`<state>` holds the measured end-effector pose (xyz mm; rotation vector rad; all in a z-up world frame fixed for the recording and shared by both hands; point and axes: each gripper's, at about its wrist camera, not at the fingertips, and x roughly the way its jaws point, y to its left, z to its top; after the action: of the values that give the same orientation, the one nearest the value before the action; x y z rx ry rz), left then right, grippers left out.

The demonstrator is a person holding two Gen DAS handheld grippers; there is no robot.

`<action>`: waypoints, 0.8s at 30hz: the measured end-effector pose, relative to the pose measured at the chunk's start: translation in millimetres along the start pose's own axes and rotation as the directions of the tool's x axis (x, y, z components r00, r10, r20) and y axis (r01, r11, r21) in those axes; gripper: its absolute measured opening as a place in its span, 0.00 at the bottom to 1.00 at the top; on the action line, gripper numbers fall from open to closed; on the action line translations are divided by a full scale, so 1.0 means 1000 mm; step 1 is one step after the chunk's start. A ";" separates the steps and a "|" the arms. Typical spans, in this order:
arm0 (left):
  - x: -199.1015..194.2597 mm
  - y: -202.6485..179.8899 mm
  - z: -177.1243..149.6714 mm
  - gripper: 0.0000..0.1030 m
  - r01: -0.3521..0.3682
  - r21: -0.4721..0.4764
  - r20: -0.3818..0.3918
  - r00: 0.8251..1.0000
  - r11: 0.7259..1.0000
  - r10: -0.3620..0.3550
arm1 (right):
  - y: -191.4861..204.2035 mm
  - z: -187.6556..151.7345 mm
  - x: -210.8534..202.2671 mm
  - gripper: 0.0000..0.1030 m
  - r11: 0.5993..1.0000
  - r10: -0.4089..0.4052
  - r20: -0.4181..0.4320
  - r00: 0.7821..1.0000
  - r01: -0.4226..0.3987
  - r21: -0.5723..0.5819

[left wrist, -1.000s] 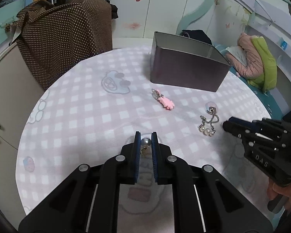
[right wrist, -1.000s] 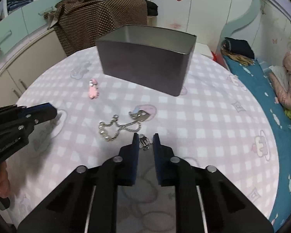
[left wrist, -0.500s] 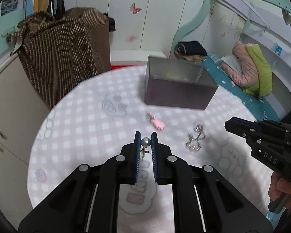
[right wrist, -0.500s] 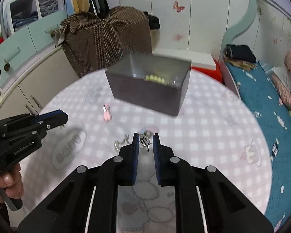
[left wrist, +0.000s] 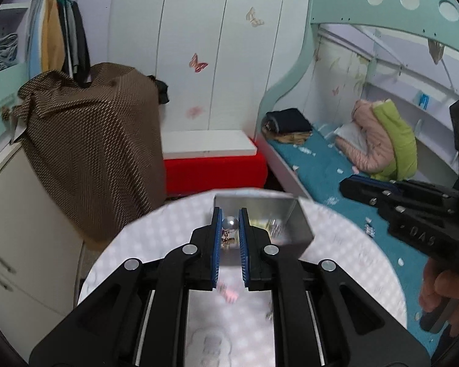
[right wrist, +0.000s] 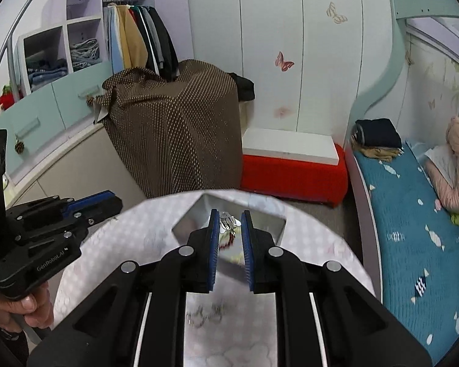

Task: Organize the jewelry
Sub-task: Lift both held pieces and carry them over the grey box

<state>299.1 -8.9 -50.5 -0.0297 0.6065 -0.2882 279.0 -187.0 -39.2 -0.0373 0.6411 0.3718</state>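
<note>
My left gripper (left wrist: pixel 229 213) is shut on a pearl earring (left wrist: pixel 230 224), held high above the round checked table (left wrist: pixel 156 235). Beneath and beyond it sits the open metal box (left wrist: pixel 300 229) with some jewelry inside. A pink charm (left wrist: pixel 229 295) lies blurred on the cloth below. In the right wrist view my right gripper (right wrist: pixel 230 214) is shut on a small silver earring (right wrist: pixel 228 222) over the same box (right wrist: pixel 272 223). A pearl-and-chain piece (right wrist: pixel 205 313) lies on the table (right wrist: pixel 137 229). Each gripper shows in the other's view, the right gripper (left wrist: pixel 350 185) and the left gripper (right wrist: pixel 114 203).
A brown dotted cloth (left wrist: pixel 91 140) drapes a cabinet on the left. Behind the table stands a red bench (left wrist: pixel 214 168) with a white top. A bed with a teal sheet (right wrist: pixel 413 214) runs along the right. A hand (left wrist: pixel 443 293) holds the right gripper's handle.
Both grippers have risen well above the table, each carrying its earring. The box and the table now sit lower and smaller in both views, seen from above.
</note>
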 end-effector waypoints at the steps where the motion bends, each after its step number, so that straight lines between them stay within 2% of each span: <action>1: 0.004 -0.001 0.008 0.11 0.017 -0.004 -0.004 1.000 1.000 -0.017 | -0.002 0.007 0.003 0.13 1.000 0.003 -0.002 1.000 -0.003 0.004; 5: 0.026 -0.003 0.031 0.11 0.044 -0.008 -0.024 0.999 0.999 -0.044 | -0.009 0.023 0.017 0.13 1.000 0.011 -0.023 1.000 -0.010 0.022; 12: 0.059 -0.011 0.051 0.11 0.067 0.000 -0.067 0.996 0.998 -0.067 | -0.018 0.031 0.041 0.13 0.999 0.012 -0.080 0.997 -0.009 0.049; 24: 0.129 -0.009 0.035 0.11 0.095 -0.039 -0.215 0.971 0.995 -0.101 | -0.042 0.011 0.089 0.13 0.988 0.030 -0.218 0.975 0.005 0.156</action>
<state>417.3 -55.3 -92.2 -0.0568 0.8276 -0.3816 365.7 -195.9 -86.1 0.0755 0.8886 0.3315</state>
